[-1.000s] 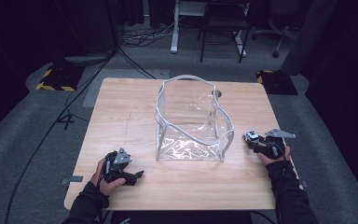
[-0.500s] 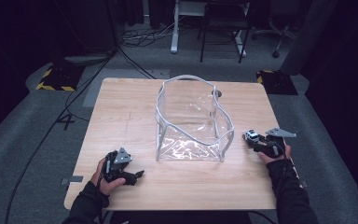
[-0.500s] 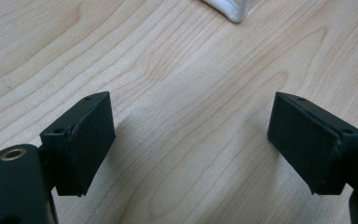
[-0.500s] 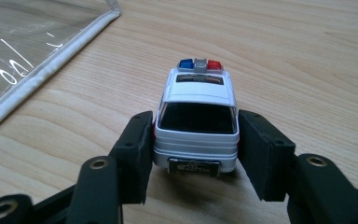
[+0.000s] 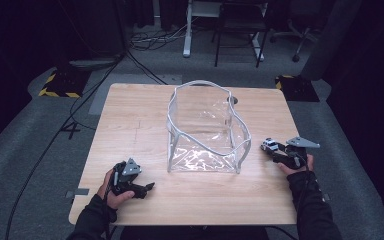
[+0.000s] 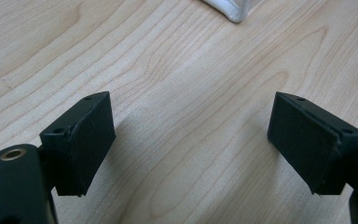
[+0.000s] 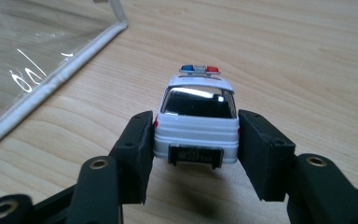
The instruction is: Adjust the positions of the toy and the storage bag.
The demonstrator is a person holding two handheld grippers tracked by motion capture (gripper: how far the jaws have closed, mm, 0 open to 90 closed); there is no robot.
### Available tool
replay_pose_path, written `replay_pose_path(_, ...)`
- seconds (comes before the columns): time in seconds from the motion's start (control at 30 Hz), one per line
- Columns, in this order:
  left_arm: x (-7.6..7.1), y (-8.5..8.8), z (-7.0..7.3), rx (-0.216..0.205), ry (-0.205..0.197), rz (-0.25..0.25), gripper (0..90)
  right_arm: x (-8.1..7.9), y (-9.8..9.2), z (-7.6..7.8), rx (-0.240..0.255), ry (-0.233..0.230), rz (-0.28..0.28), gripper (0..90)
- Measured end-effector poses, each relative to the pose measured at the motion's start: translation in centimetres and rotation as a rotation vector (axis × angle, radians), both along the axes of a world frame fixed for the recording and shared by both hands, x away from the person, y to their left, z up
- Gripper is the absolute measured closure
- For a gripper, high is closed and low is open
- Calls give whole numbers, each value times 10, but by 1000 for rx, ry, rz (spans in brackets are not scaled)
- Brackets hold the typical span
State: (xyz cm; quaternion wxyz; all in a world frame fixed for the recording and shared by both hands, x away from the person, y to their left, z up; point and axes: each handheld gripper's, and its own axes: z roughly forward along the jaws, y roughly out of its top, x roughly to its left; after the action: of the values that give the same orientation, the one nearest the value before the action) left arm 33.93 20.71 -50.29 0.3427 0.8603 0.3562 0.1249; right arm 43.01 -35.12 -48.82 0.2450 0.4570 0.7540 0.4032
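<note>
The toy car (image 7: pixel 196 122) sits on the table (image 5: pixel 130 120) just right of the clear bag (image 5: pixel 205 131), its rear pinched between the right gripper's (image 7: pixel 196 156) jaws. The left gripper (image 6: pixel 191 140) rests with jaws spread over bare wood.

White toy police car (image 7: pixel 197 125) upright, clamped beside clear bag (image 7: pixel 37 56).

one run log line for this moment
right gripper: shut on toy police car | left gripper: open, empty | clear bag: open, mid-table
</note>
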Motion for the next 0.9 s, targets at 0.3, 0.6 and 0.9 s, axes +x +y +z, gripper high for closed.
replay_pose_path(0.3,0,0,0,0,0,0,151,-2,1,12,-13,-26,9,477)
replay_pose_path(0.6,0,0,0,0,0,0,150,-4,3,19,-12,-36,2,477)
replay_pose_path(0.9,0,0,0,7,-4,0,150,-4,6,26,-1,-60,6,477)
